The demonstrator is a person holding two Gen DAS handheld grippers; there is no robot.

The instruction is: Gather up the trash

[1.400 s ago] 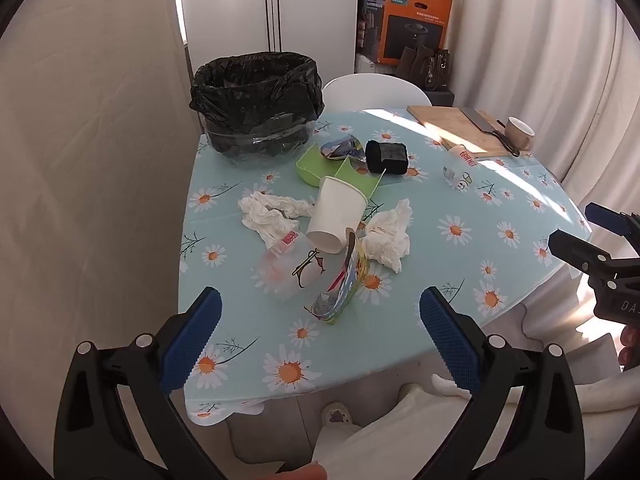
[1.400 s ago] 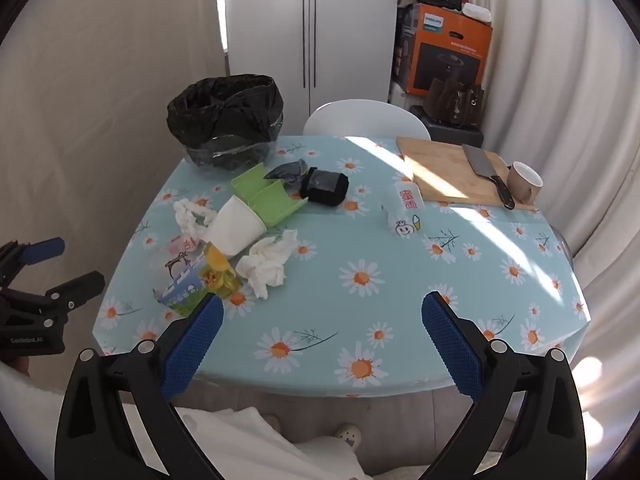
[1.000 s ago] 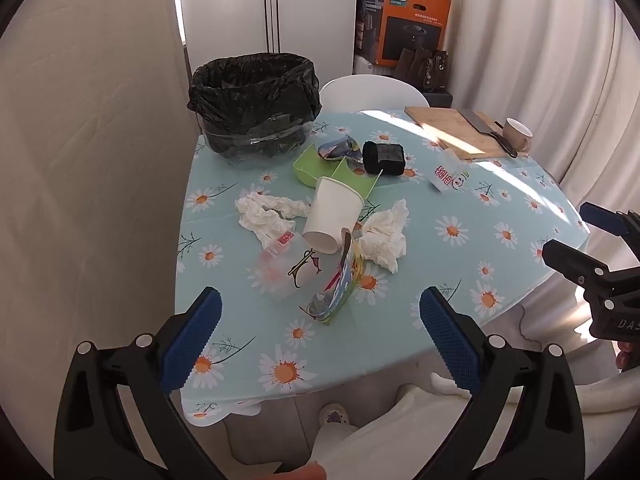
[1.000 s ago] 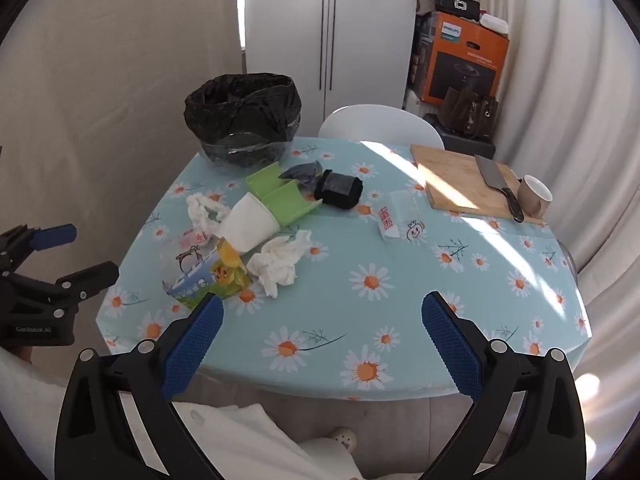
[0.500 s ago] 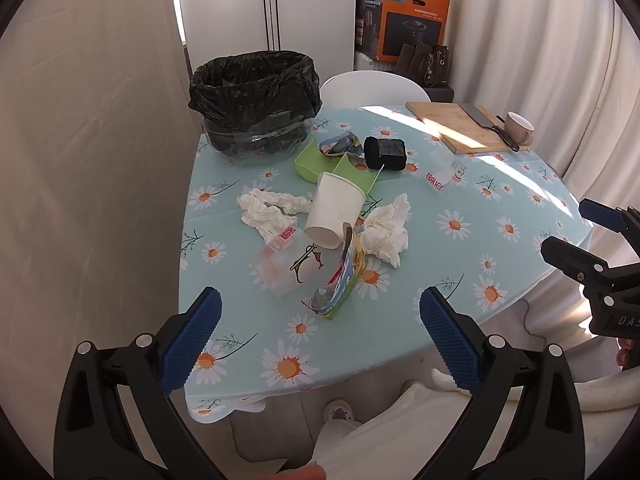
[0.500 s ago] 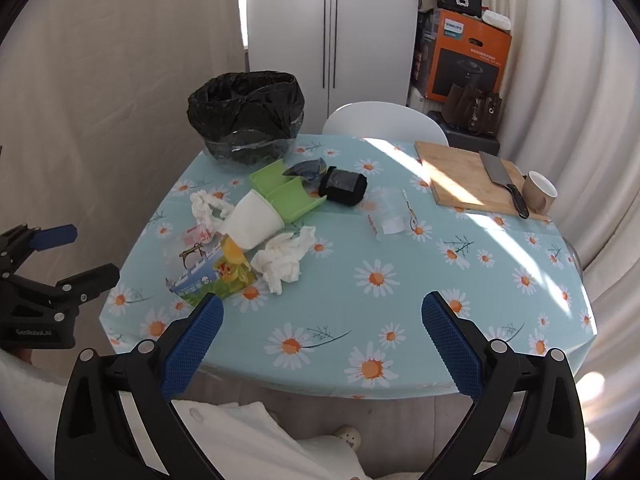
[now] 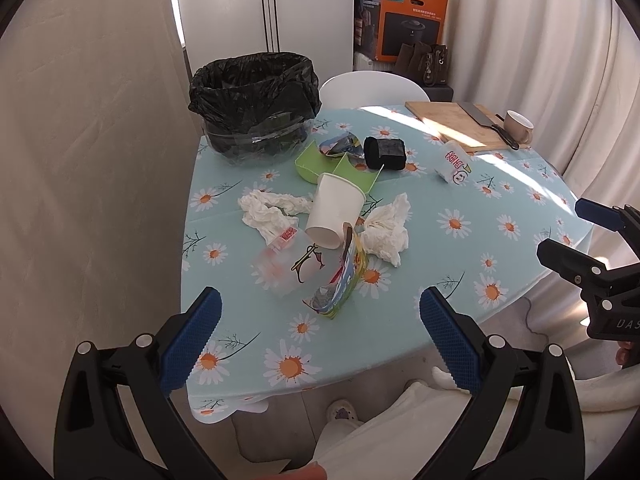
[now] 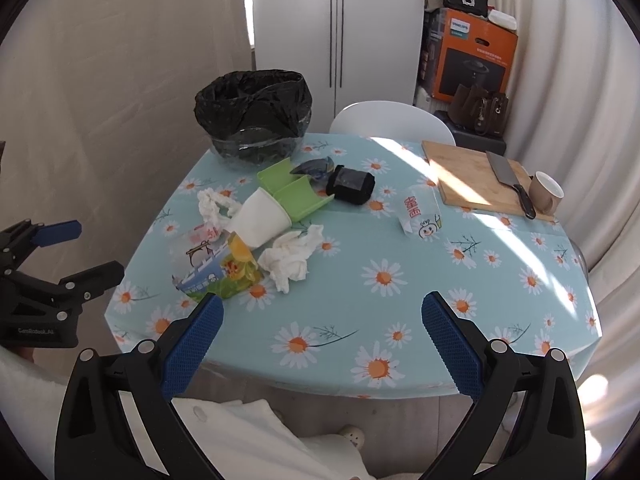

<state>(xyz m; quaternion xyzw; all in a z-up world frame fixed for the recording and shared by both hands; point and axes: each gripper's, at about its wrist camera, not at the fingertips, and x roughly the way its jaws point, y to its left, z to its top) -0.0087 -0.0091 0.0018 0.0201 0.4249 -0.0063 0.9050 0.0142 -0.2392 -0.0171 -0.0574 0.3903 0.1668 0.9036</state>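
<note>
Your left tongs (image 7: 320,316) and right tongs (image 8: 322,320) gaped wide, empty, short of table (image 8: 440,320). Black-lined clear trash bin (image 8: 256,120) stood at far corner. Trash clustered nearby: tipped white paper cup (image 7: 336,210), crumpled white tissues (image 8: 290,260), green folded tray (image 8: 292,194).

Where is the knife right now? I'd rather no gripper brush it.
In the right wrist view the knife lies on the wooden cutting board at the table's far right, beside the mug.

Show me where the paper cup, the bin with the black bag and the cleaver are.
paper cup (image 7: 336,210), left wrist view, on its white side wall.
bin with the black bag (image 8: 252,100), right wrist view, on the black liner's near side.
cleaver (image 8: 502,170), right wrist view, on the blade.
</note>
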